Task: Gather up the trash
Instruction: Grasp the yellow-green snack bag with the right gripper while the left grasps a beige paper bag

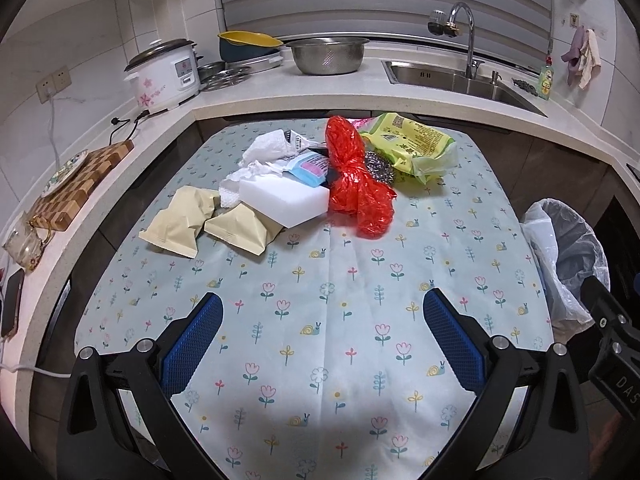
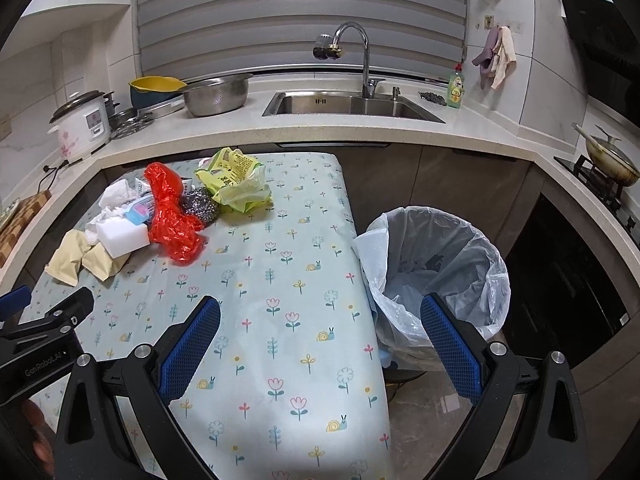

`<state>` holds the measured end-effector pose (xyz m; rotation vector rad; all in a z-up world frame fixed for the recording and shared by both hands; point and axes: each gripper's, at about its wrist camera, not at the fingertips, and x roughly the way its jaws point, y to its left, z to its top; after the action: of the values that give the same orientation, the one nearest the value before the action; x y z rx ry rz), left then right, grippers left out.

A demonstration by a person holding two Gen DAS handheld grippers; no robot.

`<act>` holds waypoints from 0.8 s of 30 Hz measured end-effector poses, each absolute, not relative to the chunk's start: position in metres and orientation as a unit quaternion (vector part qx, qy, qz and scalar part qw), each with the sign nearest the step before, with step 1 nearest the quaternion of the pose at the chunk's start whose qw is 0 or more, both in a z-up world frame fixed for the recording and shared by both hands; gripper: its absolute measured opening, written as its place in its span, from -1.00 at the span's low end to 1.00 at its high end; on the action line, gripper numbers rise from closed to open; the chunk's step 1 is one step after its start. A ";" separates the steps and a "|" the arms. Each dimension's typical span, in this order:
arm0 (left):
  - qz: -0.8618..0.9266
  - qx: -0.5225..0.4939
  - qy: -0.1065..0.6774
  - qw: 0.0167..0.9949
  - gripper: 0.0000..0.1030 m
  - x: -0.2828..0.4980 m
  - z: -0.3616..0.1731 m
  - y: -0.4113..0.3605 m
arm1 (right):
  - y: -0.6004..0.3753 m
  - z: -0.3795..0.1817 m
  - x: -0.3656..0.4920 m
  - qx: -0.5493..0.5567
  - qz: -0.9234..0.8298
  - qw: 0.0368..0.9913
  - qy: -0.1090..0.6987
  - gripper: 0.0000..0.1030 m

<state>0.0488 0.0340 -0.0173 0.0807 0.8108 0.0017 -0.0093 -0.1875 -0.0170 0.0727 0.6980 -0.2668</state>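
Observation:
A pile of trash lies at the far end of the flowered tablecloth [image 1: 320,320]: a red plastic bag [image 1: 356,184], a white sponge block [image 1: 288,200], tan paper packets [image 1: 188,224], a yellow-green wrapper [image 1: 412,144], a steel scourer [image 1: 378,168], crumpled tissue [image 1: 268,144] and a blue-pink packet [image 1: 312,168]. The pile also shows in the right wrist view, with the red bag [image 2: 172,216] in it. My left gripper [image 1: 322,308] is open and empty, well short of the pile. My right gripper [image 2: 320,312] is open and empty over the table's right edge, next to the lined trash bin [image 2: 436,264].
A counter wraps around the table, with a rice cooker [image 1: 164,76], a steel colander [image 1: 326,54], a sink [image 2: 352,106] with tap, and a chequered cutting board [image 1: 80,184]. A stove with a pan [image 2: 612,160] is at the far right. The bin [image 1: 568,264] stands beside the table's right edge.

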 end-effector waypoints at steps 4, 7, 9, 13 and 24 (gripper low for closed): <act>0.020 0.035 0.394 0.918 0.86 0.068 -0.022 0.054 | -0.185 -0.018 0.012 0.027 -0.131 0.932 0.338 0.87; 0.035 0.031 0.397 0.917 0.86 0.084 -0.028 0.073 | -0.180 -0.019 0.033 0.020 -0.126 0.934 0.334 0.87; 0.044 0.027 0.401 0.914 0.86 0.096 -0.032 0.087 | -0.176 -0.020 0.049 0.019 -0.119 0.935 0.333 0.87; 0.063 0.012 0.409 0.910 0.86 0.119 -0.041 0.120 | -0.168 -0.023 0.083 0.026 -0.098 0.938 0.333 0.87; 0.125 -0.029 0.432 0.893 0.86 0.177 -0.069 0.203 | -0.160 -0.036 0.189 0.038 -0.095 0.936 0.337 0.86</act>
<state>0.1766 0.2034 -0.0695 -0.0594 0.8957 0.2596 0.1888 -0.1596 -0.0361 0.0777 0.6894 -0.1937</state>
